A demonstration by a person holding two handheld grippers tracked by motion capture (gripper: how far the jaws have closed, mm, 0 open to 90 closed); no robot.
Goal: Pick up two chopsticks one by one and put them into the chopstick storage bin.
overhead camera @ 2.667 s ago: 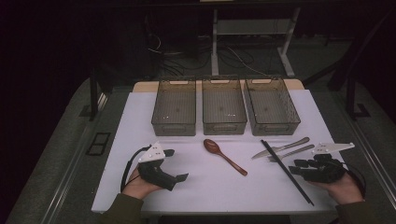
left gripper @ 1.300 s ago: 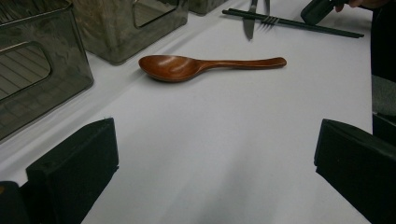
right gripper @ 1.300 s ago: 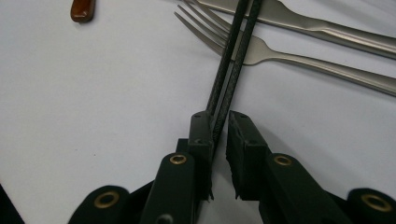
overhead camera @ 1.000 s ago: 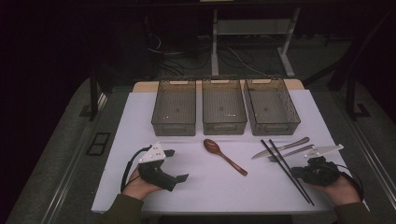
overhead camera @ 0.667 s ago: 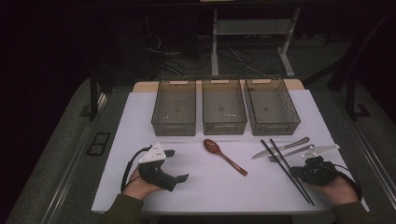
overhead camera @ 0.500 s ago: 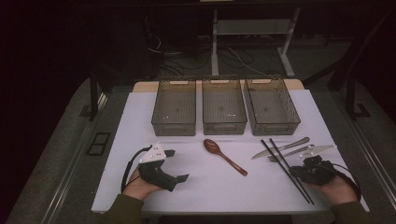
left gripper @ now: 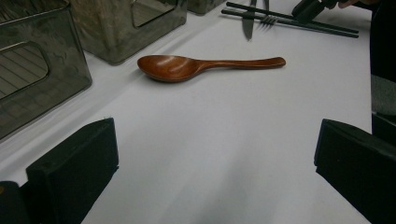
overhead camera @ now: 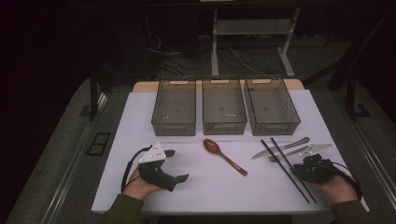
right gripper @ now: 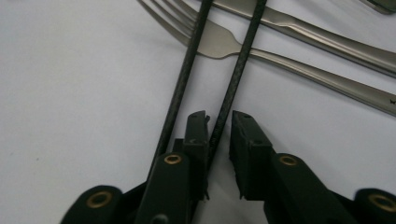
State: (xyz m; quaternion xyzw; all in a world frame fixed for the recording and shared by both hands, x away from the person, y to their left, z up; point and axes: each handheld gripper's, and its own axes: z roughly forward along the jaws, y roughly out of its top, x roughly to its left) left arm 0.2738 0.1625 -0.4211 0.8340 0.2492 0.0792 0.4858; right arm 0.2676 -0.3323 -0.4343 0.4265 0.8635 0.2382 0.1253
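- The pair of thin black chopsticks is lying slantwise near the right edge of the white tabletop, crossing over the tines of a silver metal fork and sitting beside a silver metal knife.
- The right gripper is resting low over the chopsticks' near ends; its jaws have just been opening and are standing slightly apart, with one stick running through the gap between them and the other passing just outside the left jaw, neither one pinched.
- A brown wooden spoon is lying near the tabletop's middle, bowl toward the far edge.
- The left gripper is resting on the tabletop near its front left corner, jaws spread wide and holding nothing.
- Three smoky translucent plastic bins are standing in a row along the far edge.
- Beyond the tabletop the room is sitting dark, with grey floor, loose cables and a pale metal frame.
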